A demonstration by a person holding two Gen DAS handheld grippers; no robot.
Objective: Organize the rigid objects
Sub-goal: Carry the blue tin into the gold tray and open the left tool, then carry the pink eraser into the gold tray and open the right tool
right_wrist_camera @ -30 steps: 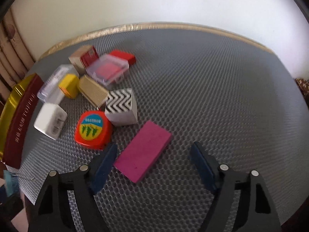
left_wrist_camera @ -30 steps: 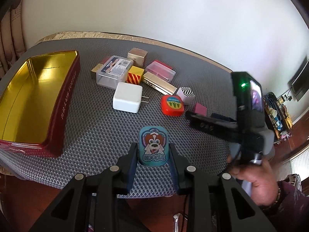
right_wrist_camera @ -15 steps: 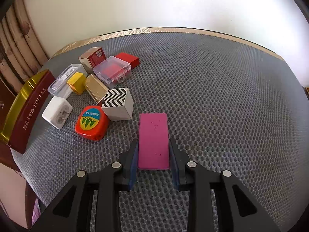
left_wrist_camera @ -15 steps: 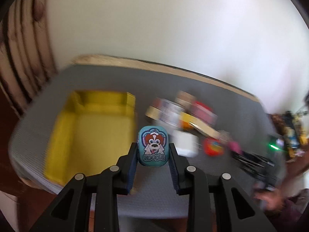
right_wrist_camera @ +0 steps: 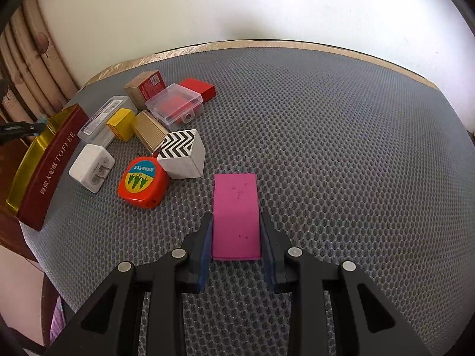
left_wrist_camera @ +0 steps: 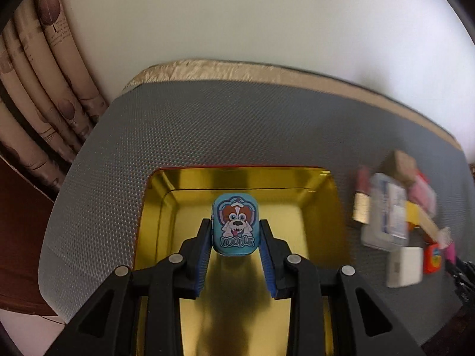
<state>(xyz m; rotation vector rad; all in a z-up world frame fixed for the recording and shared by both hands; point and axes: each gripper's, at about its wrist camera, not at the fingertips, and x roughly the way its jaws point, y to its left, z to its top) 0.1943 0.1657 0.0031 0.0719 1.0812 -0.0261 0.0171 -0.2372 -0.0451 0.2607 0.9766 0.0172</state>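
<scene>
- Left wrist view: the left gripper (left_wrist_camera: pixel 236 234) is clenched on a small blue tin (left_wrist_camera: pixel 236 225) with a cartoon dog and the word NOODLE on its lid, one finger on each long side.
- The blue tin hangs above the gold inside of an open toffee tin (left_wrist_camera: pixel 329 222), which sits near the left edge of the grey mesh surface (left_wrist_camera: pixel 237 124).
- To the right of the toffee tin lies a blurred cluster of small boxes, among them a clear case (left_wrist_camera: pixel 386 216) and a white charger (left_wrist_camera: pixel 404 266).
- Right wrist view: the right gripper (right_wrist_camera: pixel 236 231) grasps a flat pink block (right_wrist_camera: pixel 236 215) by its near end; whether the block rests on the surface cannot be told.
- Left of the block sit a zigzag-patterned box (right_wrist_camera: pixel 182 152), an orange tape measure (right_wrist_camera: pixel 142 181), a white charger (right_wrist_camera: pixel 91 167), and the toffee tin (right_wrist_camera: pixel 50 166) at the left edge.
</scene>
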